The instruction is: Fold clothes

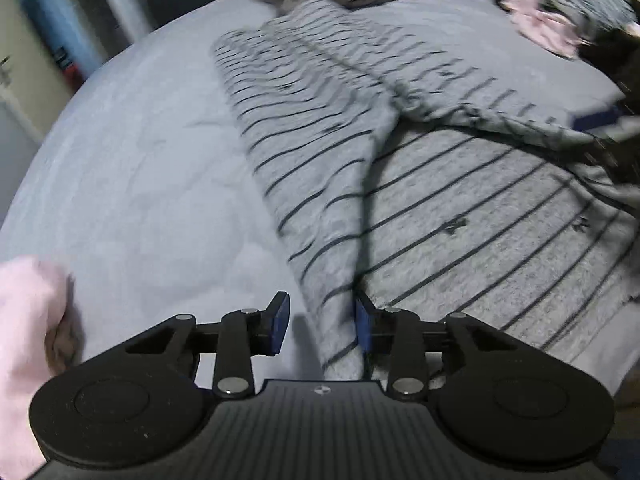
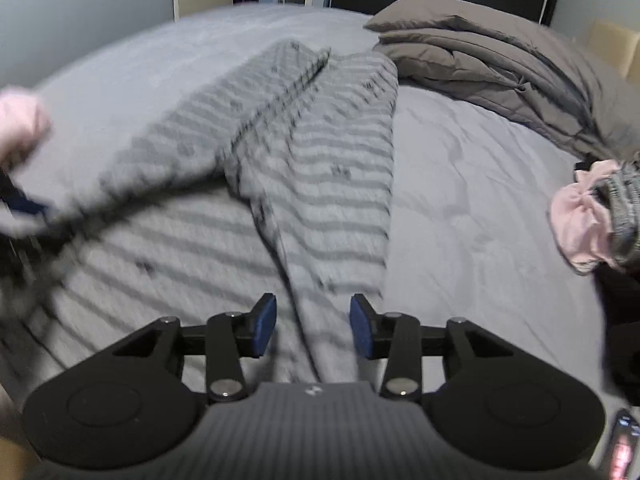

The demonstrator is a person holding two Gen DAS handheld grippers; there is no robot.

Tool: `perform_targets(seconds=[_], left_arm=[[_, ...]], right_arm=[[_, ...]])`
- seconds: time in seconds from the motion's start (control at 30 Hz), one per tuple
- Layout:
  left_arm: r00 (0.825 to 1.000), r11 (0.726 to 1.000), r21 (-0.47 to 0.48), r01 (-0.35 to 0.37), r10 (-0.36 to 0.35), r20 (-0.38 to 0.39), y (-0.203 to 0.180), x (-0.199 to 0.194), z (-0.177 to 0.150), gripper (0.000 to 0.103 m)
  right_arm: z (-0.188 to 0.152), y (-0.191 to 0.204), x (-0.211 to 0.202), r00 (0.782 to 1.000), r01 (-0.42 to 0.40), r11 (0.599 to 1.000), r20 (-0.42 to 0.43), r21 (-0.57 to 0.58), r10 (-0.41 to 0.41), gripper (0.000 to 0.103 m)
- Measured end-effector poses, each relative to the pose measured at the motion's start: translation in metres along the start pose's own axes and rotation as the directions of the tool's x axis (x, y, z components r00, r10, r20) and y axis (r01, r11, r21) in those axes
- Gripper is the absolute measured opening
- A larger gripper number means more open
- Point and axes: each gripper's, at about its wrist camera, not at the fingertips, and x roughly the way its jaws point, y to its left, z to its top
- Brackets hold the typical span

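A grey garment with thin dark stripes (image 1: 460, 216) lies spread on the bed, two long parts running away from me. In the left wrist view my left gripper (image 1: 322, 326) is open, and a striped edge passes between its blue pads. The right gripper's blue pad (image 1: 596, 116) shows at the far right, where the cloth is raised. In the right wrist view the same garment (image 2: 328, 184) is blurred. My right gripper (image 2: 313, 326) is open with a striped strip between its fingers. The left gripper's pad (image 2: 24, 204) shows at the left edge under lifted cloth.
The bed has a grey sheet (image 1: 152, 168). A folded brown duvet (image 2: 500, 60) lies at the far side. Pink clothing lies at bottom left (image 1: 24, 340), and a pink and grey heap (image 2: 580, 220) is on the right. A dark device (image 2: 624, 448) is at bottom right.
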Motion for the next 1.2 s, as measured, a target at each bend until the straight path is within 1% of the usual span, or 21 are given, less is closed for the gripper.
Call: perform_targets(seconds=[0.03,0.07,0.1,0.13,0.17,0.27,0.37,0.43,0.53,0.6,0.7,0.8,0.97,1.07,1.13,1.17,1.2], left_arm=[[1.000,1.000,-0.001,-0.012,0.012,-0.007,0.000,-0.001,-0.002,0.022],[1.000,1.000,-0.002,-0.024,0.023,-0.014,0.000,-0.001,-0.004,0.014],[0.999,0.999,0.017,-0.033,0.033,-0.015,-0.003,-0.002,-0.007,0.011],[0.999,0.998,0.036,-0.043,0.043,-0.016,-0.006,-0.002,-0.009,0.010],[0.998,0.997,0.055,-0.052,0.053,-0.016,-0.009,-0.003,-0.012,0.008],[0.996,0.990,0.112,-0.080,0.083,-0.017,-0.019,-0.005,-0.019,0.006],[0.994,0.980,0.168,-0.108,0.112,-0.016,-0.028,-0.007,-0.026,0.006],[0.991,0.970,0.206,-0.126,0.132,-0.014,-0.034,-0.008,-0.031,0.006],[0.987,0.953,0.261,-0.152,0.161,-0.011,-0.044,-0.010,-0.039,0.006],[0.987,0.958,0.248,-0.143,0.155,-0.030,-0.043,-0.012,-0.046,0.006],[0.986,0.954,0.260,-0.151,0.164,-0.031,-0.046,-0.015,-0.054,0.006],[0.986,0.955,0.257,-0.148,0.162,-0.035,-0.046,-0.017,-0.058,0.006],[0.989,0.973,0.208,-0.103,0.122,-0.080,-0.037,-0.025,-0.060,0.006],[0.991,0.980,0.181,-0.080,0.097,-0.090,-0.030,-0.035,-0.058,0.007],[0.994,0.987,0.153,-0.053,0.067,-0.085,-0.025,-0.044,-0.052,0.009],[0.996,0.990,0.136,-0.036,0.047,-0.078,-0.021,-0.049,-0.048,0.014],[0.998,0.994,0.111,-0.017,0.024,-0.062,-0.015,-0.055,-0.041,0.023]], right_arm=[[-0.006,0.001,0.000,1.000,0.012,1.000,-0.006,-0.023,-0.012,0.034],[-0.011,0.002,0.000,1.000,0.027,0.999,-0.004,-0.043,-0.027,0.026],[-0.014,0.001,-0.002,0.999,0.046,0.998,0.005,-0.052,-0.046,0.017],[-0.015,-0.001,-0.005,0.998,0.059,0.997,0.011,-0.047,-0.059,0.014],[-0.015,-0.004,-0.008,0.998,0.067,0.997,0.011,-0.036,-0.066,0.013],[-0.019,-0.004,-0.015,0.996,0.091,0.994,0.007,-0.056,-0.091,0.013],[-0.030,0.007,-0.015,0.995,0.094,0.988,-0.012,-0.124,-0.096,0.014],[-0.038,0.015,-0.016,0.993,0.109,0.979,-0.013,-0.172,-0.113,0.017],[-0.046,0.024,-0.021,0.991,0.129,0.967,-0.016,-0.221,-0.136,0.017],[-0.049,0.021,-0.023,0.990,0.127,0.970,-0.031,-0.207,-0.136,0.016],[-0.056,0.016,-0.028,0.989,0.115,0.979,-0.074,-0.168,-0.129,0.016],[-0.065,0.014,-0.034,0.989,0.110,0.982,-0.084,-0.155,-0.124,0.016],[-0.075,0.010,-0.048,0.990,0.068,0.993,-0.118,-0.100,-0.080,0.016],[-0.074,0.004,-0.061,0.991,0.053,0.997,-0.124,-0.056,-0.060,0.016],[-0.068,0.001,-0.072,0.995,0.041,0.999,-0.095,-0.027,-0.044,0.017],[-0.063,-0.001,-0.076,0.997,0.034,0.999,-0.075,-0.013,-0.034,0.019],[-0.057,-0.004,-0.081,0.998,0.026,1.000,-0.052,0.003,-0.026,0.027]])
